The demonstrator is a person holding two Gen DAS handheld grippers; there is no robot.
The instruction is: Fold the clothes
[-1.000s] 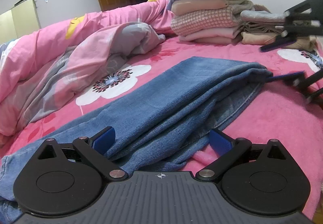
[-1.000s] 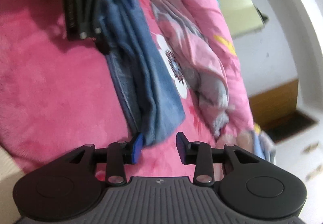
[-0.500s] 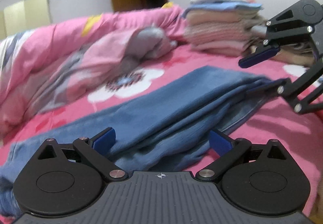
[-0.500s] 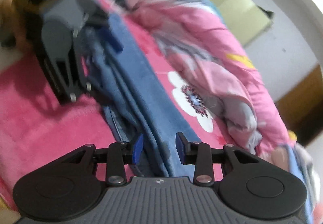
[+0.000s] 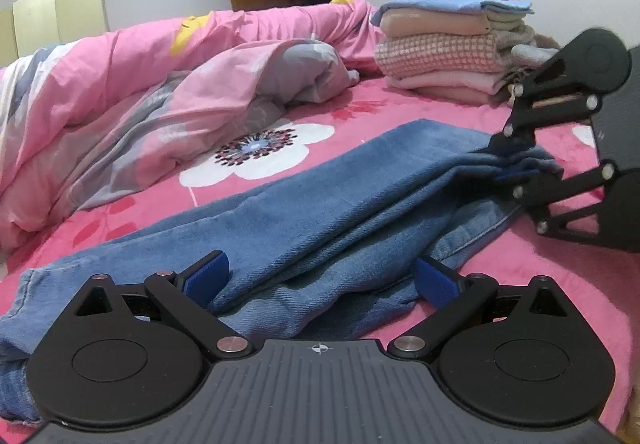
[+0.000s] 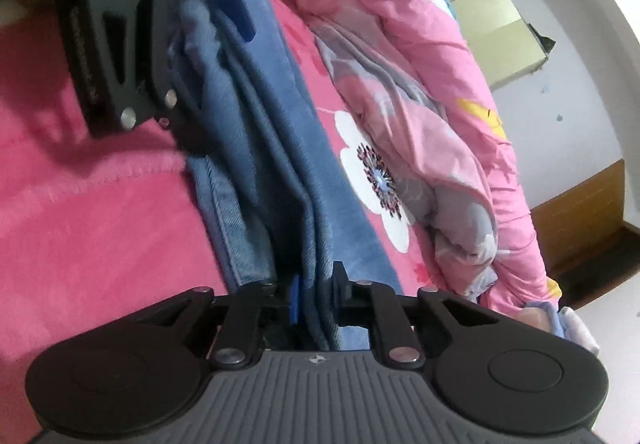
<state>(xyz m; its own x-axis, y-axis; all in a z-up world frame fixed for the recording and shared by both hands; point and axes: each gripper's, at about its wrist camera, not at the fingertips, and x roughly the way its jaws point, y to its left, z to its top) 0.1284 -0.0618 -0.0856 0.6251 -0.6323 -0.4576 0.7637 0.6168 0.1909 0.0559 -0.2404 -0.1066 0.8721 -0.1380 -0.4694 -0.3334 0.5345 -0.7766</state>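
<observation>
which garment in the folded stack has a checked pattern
The pink-and-white checked piece in the middle of the stack, under the plain peach one; the others look plain.

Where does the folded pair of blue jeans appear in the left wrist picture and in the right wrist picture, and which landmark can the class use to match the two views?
Left wrist view: the jeans run from lower left to the right gripper at mid-right.
Right wrist view: the jeans run from bottom centre to upper left.
Shared landmark: the white flower printed on the pink sheet beside them.
</observation>
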